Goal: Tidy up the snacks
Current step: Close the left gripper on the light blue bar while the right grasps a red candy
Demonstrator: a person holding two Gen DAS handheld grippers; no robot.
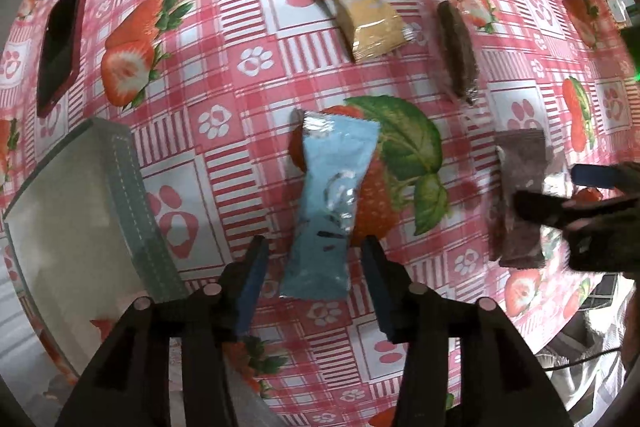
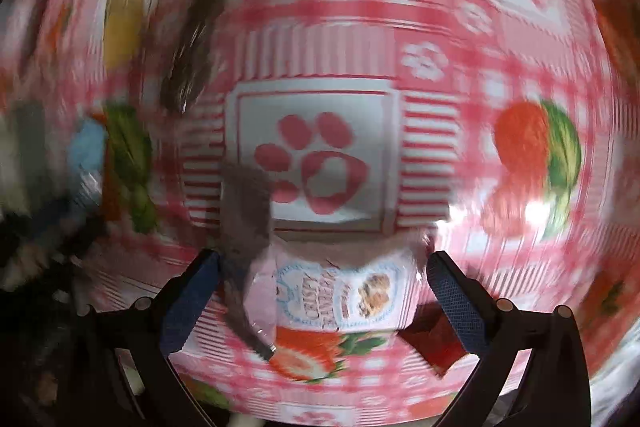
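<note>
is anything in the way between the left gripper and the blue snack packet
Nothing visible. The blue packet lies flat on the tablecloth, its near end already between the open fingers of the left gripper, with no other snack touching it.

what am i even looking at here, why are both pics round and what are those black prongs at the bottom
Each picture comes from a fisheye camera on a hand-held gripper, one per hand; the prongs are its fingers. In the left view, the left gripper stands open around a light blue snack packet on the strawberry tablecloth, not pinching it. A tan packet, a dark bar and a clear box lie nearby. The right view is blurred: the right gripper stands open over a pink packet.
</note>
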